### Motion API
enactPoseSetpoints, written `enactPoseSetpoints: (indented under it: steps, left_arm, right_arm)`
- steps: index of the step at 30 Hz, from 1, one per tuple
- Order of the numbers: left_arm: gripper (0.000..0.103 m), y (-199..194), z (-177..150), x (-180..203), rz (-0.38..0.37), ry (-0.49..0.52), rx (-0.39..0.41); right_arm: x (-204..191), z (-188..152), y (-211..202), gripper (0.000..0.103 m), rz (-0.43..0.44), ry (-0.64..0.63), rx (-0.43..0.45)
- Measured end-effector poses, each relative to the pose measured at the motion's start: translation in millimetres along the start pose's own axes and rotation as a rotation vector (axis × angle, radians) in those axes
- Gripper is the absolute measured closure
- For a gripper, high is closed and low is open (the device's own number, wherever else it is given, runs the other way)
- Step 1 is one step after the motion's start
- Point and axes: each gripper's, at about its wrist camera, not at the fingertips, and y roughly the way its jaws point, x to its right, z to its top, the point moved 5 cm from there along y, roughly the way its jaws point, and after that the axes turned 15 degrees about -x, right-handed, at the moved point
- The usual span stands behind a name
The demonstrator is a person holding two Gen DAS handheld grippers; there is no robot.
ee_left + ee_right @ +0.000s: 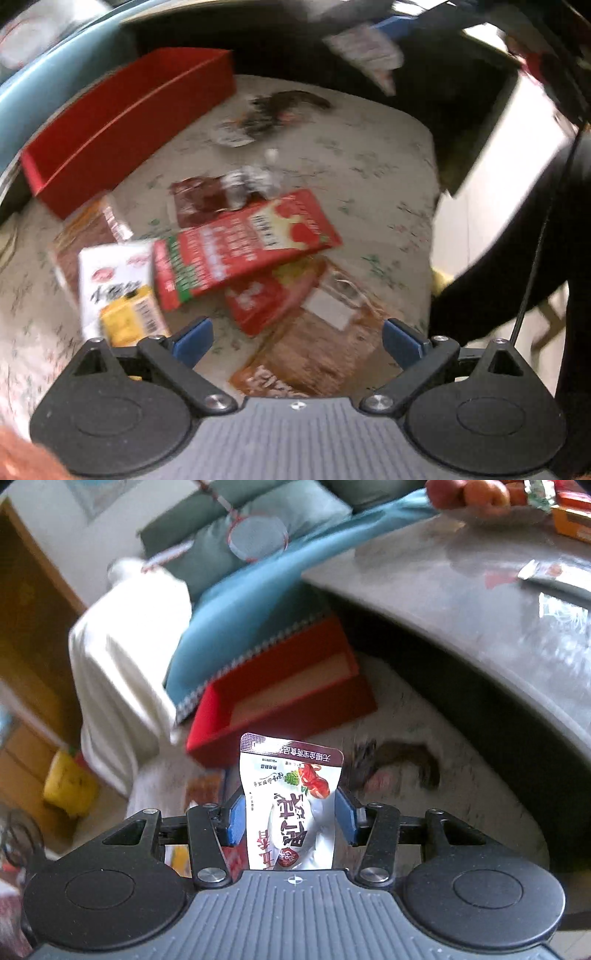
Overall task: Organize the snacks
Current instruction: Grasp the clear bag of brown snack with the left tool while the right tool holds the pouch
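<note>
Counter [369,166]: a pale cloth with a faint flower print covers it; it fills the middle of your left view and shows again at lower right of your right view.
Red box [122,122]: long and open-topped, at upper left of your left view; it sits on the counter, apart from the snack pile. In your right view it lies mid-frame, just above the pouch.
Red carton [243,243]: centre of your left view, lying flat across the other packets.
Brown packet [317,343]: lower centre, partly under the red carton.
White carton [118,284]: left of the red carton, touching it.
Left tongs [297,341]: your blue pads are spread wide with nothing between them, above the pile.
White pouch [291,805]: lower centre of your right view, upright, print upside down.
Right tongs [291,819]: closed onto the white pouch, a pad pressing each side edge.
</note>
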Motion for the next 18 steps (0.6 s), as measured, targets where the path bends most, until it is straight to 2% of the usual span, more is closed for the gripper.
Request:
enactPoseSetpoints:
  steps: [4, 9, 12, 16, 18]
  left_arm:
    - [0.01, 15, 5, 20, -0.025, 0.132, -0.055]
    - [0.01, 46, 10, 31, 0.018, 0.204, -0.133]
    - [0.02, 52, 13, 33, 0.063, 0.197, -0.129]
    - [0.042, 49, 10, 34, 0.098, 0.19, -0.117]
    - [0.048, 44, 6, 32, 0.08, 0.155, -0.118]
  right_arm:
    - [-4, -3, 10, 0.046, -0.006, -0.014, -0.046]
    - [-7, -6, 19, 0.045, -0.015, -0.025, -0.08]
    - [-10, -8, 26, 0.045, -0.024, -0.04, -0.108]
    - [-14, -7, 31, 0.045, -0.03, -0.054, -0.125]
    - [-17, -7, 33, 0.045, -0.034, -0.063, -0.131]
